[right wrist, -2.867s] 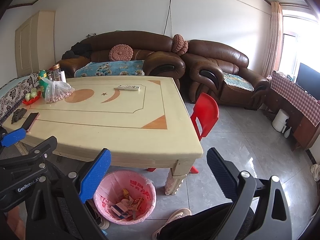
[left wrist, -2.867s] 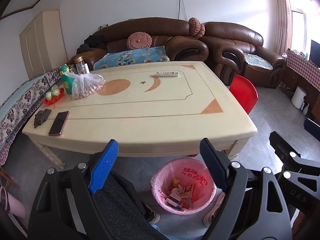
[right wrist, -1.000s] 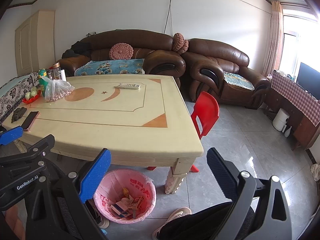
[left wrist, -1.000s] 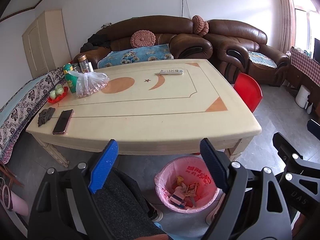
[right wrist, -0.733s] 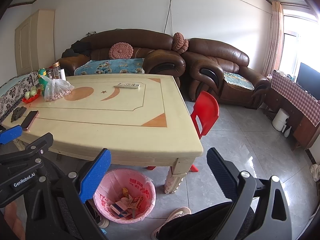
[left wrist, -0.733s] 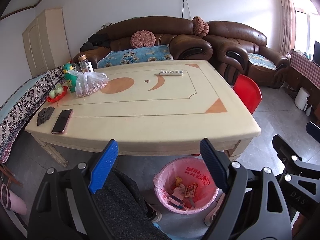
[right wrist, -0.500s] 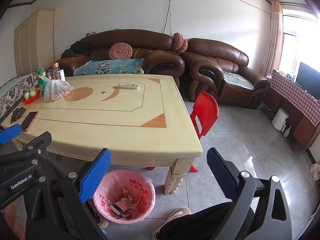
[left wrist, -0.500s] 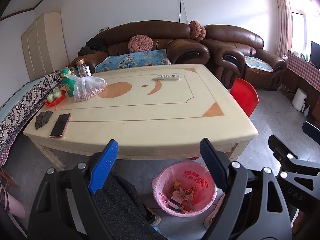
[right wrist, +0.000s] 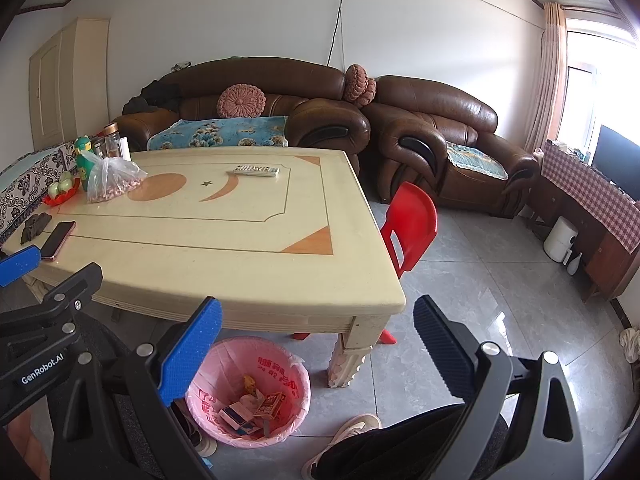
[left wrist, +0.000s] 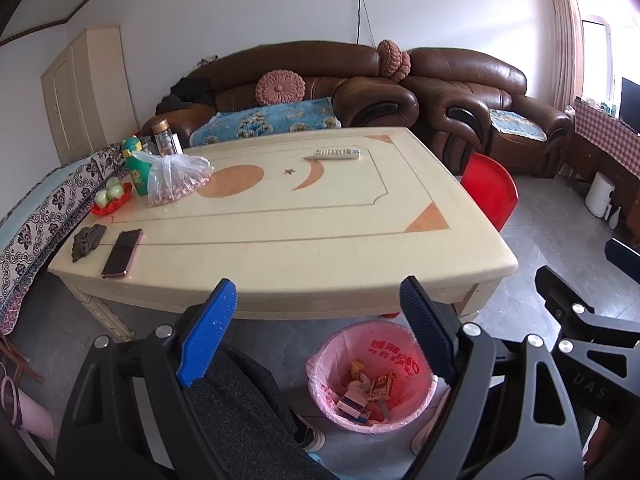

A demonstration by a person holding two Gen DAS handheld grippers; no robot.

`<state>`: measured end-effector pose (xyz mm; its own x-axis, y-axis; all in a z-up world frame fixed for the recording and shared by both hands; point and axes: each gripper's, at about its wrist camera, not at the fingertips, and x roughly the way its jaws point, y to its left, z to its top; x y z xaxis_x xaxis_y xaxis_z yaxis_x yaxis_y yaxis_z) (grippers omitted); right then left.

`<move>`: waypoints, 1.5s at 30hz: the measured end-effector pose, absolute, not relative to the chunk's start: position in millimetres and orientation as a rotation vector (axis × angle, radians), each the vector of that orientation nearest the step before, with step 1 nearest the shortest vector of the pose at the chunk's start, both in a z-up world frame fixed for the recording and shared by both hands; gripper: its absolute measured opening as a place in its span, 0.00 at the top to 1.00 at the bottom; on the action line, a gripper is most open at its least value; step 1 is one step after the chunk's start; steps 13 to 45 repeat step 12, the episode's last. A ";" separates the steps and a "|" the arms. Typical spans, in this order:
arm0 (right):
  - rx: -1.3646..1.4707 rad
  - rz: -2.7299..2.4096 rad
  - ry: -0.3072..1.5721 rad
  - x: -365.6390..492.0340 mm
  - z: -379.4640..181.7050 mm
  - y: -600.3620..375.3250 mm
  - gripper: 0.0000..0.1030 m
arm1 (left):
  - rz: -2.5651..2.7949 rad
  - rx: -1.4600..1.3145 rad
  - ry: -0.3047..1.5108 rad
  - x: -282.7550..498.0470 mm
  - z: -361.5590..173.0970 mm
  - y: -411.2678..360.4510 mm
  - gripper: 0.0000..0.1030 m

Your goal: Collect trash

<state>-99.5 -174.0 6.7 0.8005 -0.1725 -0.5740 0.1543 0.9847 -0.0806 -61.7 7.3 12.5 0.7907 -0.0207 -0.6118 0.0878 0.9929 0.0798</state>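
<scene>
Under the near edge of the bench (left wrist: 320,248) sits the pink-lined bin (left wrist: 372,372), tucked by the near-right leg, probably so trash can be dropped straight off the edge. It already holds the task's stuff: small cartons and wrappers (right wrist: 256,408) lying loose at the bottom. Left hand-held gripper (left wrist: 316,332) has its jaws wide with nothing between them, hovering off the near edge and pitched down toward bench and bin; right hand-held gripper (right wrist: 316,348) is just as wide and empty, aimed at the near-right corner and the floor beyond. Both are apart from every object, so this reads as a scan or rest pose, not a grasp. What's on the bench looks like keepers, not trash, and is parked out of the working area: phone (left wrist: 122,253) and a dark crumpled item (left wrist: 88,237) at the near-left, clear bag of something pinkish (left wrist: 176,178) beside a green bottle (left wrist: 136,166) and a red fruit dish (left wrist: 111,199) at the far-left, remote (left wrist: 337,153) at the far side. Centre of the bench is bare. A red chair (right wrist: 412,224) is at the right side. I see no loose trash on bench or floor, so my guess is collection is done or nearly so. The dark item is the only ambiguous candidate; can't tell what it is.
</scene>
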 end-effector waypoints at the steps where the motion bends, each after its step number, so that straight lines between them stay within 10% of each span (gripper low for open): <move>1: -0.030 -0.174 0.619 -98.6 7.3 -173.4 0.09 | -0.051 0.105 0.666 -60.3 11.8 7.8 0.21; 45: -0.030 -0.171 0.622 -97.8 6.4 -174.8 0.09 | -0.047 0.110 0.703 -56.7 7.8 8.3 0.20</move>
